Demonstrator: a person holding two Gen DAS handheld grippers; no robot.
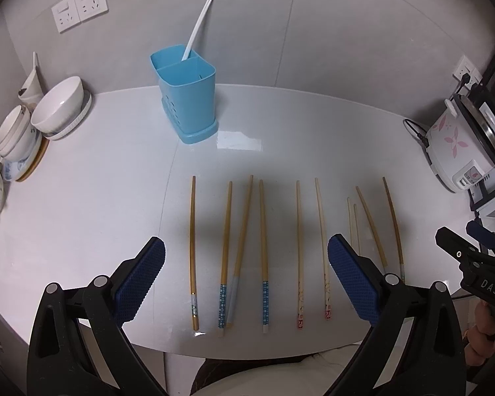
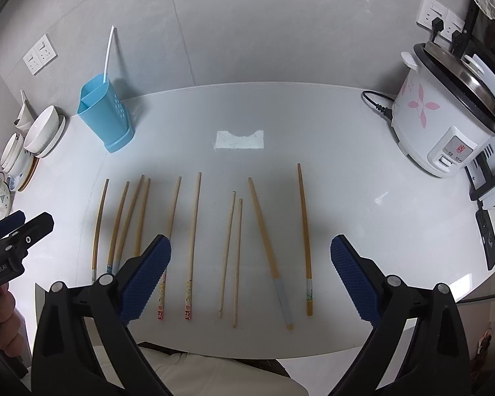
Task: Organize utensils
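Ten chopsticks (image 2: 194, 241) lie in a row on the white counter (image 2: 313, 132); one white pair (image 1: 196, 28) stands in the blue holder's (image 1: 188, 99) back compartment. Left tongs (image 1: 246, 277) and right tongs (image 2: 250, 274) both hover wide apart, gripping nothing.

Your left gripper (image 1: 246, 272) is tipped steeply downward with its jaws spread wide, and nothing sits between the blue pads (image 1: 140, 283). Your right gripper (image 2: 250, 272) is pitched down at the same steep angle, jaws just as wide, pads (image 2: 354, 280) bare too. Each one shows at the edge of the other's view (side by side, well apart), with your fingers (image 2: 1, 313) wrapped around the left handle and your right hand (image 1: 486, 333) gripping the other.
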